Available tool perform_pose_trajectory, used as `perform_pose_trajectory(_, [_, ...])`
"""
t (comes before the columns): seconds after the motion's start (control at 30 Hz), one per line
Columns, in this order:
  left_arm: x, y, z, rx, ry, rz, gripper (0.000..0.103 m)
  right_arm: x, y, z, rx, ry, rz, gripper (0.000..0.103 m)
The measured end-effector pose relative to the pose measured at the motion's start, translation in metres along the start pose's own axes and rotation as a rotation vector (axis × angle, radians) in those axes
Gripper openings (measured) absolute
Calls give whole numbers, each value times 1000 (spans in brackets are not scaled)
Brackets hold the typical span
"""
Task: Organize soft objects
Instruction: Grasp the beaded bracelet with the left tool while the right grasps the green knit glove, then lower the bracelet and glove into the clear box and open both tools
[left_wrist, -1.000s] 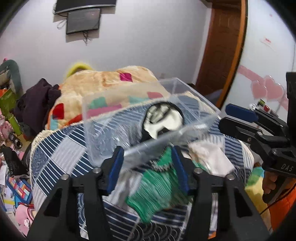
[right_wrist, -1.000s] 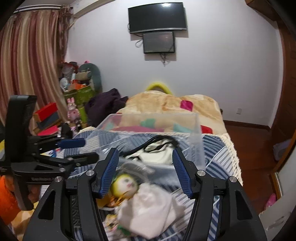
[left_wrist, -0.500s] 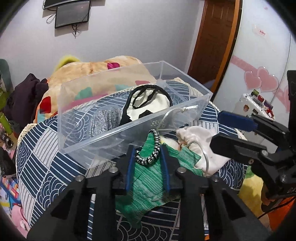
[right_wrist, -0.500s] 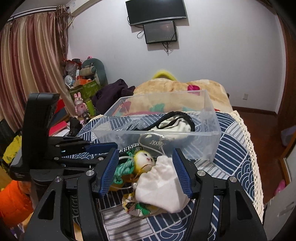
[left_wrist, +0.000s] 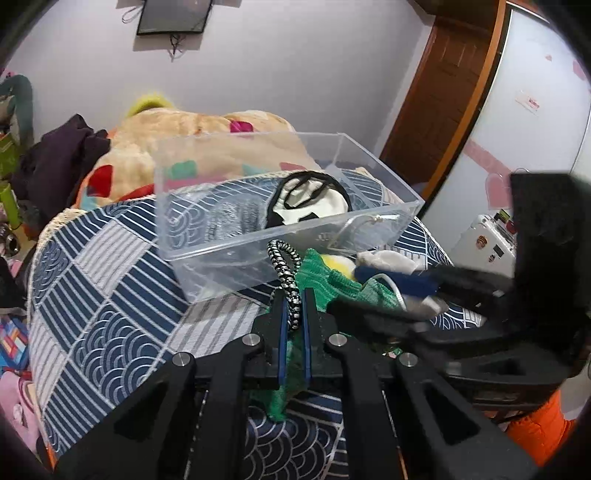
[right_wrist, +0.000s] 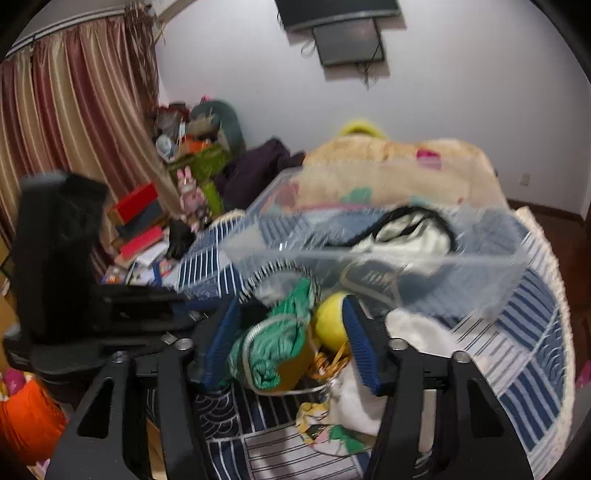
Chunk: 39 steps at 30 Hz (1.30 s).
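Left wrist view: the left gripper (left_wrist: 293, 314) was clamped on the black-and-white cord (left_wrist: 286, 273) of the green knit pouch (left_wrist: 325, 284); the right gripper (right_wrist: 291, 343) was held wide apart around the pouch, nothing gripped.

Left gripper (left_wrist: 293, 314): low over the bed, blue pads drawn almost together, pinching the black-and-white cord (left_wrist: 286, 273) between them.
Right gripper (right_wrist: 291, 343): jaws spread wide, blue pads either side of the heap, gripping nothing as far as the blurred view shows.
Relative pose: the right gripper sits just right of the left one, angled across it.
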<state>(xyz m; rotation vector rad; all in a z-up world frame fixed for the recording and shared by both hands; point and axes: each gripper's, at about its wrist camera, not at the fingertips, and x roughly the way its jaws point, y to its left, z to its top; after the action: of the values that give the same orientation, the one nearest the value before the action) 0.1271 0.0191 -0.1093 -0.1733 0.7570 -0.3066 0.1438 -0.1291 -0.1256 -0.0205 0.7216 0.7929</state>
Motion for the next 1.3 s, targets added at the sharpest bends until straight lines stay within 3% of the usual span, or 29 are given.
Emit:
perform_pose_trajectory(0.07, [-9, 0, -1, 10, -21, 25, 6, 8, 0, -4, -2, 35, 29, 29])
perform_pose_trajectory(0.27, [-32, 0, -3, 40, -64, 69, 6, -4, 1, -7, -22, -9, 10, 13])
perform_pose_trajectory(0.67, [-66, -7, 20, 48, -186, 65, 6, -66, -4, 6, -6, -217, -41, 10])
perform_pose_trajectory(0.9, [-76, -12, 41, 59, -258, 79, 6, -81, -14, 24, 41, -318, -83, 10])
perform_pose_trajectory(1.17, [-52, -5, 66, 80, -279, 138, 6, -74, -26, 48, 85, -371, -138, 10])
perform_pose_trajectory(1.3, [-24, 1, 73, 83, -238, 167, 6, -69, -31, 56, 82, -372, -165, 10])
